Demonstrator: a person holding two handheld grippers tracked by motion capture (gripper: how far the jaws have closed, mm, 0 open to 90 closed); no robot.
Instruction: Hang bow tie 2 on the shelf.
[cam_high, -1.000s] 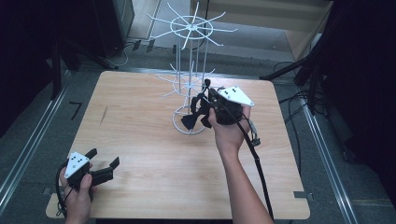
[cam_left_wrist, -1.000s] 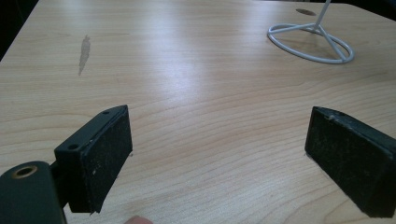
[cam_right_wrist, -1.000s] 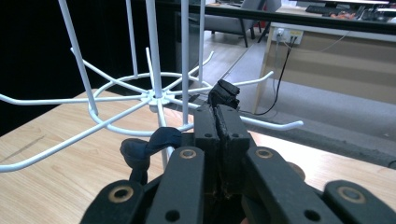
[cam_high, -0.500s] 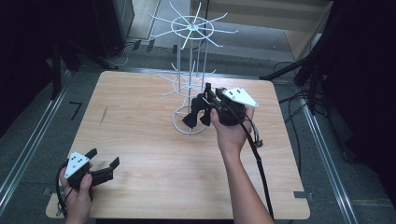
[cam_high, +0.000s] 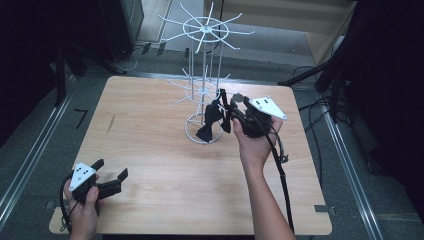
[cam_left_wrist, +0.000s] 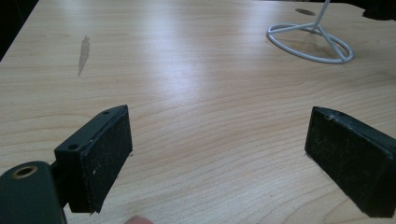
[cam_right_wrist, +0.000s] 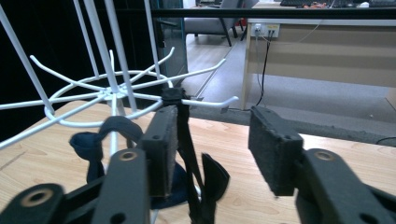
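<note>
- My right gripper (cam_high: 227, 107) has just been opening; the black bow tie (cam_high: 209, 122) hangs vertically from the white rack (cam_right_wrist: 112, 88) hook at its 9 o'clock, beside one pad, unpressed.
- My left gripper (cam_high: 111, 176) rests open, well apart at 7 o'clock.

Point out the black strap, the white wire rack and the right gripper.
Black strap (cam_right_wrist: 186, 122): right gripper view, the band hanging below the arm.
White wire rack (cam_high: 203, 31): high view, hub of the top spokes.
Right gripper (cam_right_wrist: 212, 140): right gripper view, gap midway between its pads.
</note>
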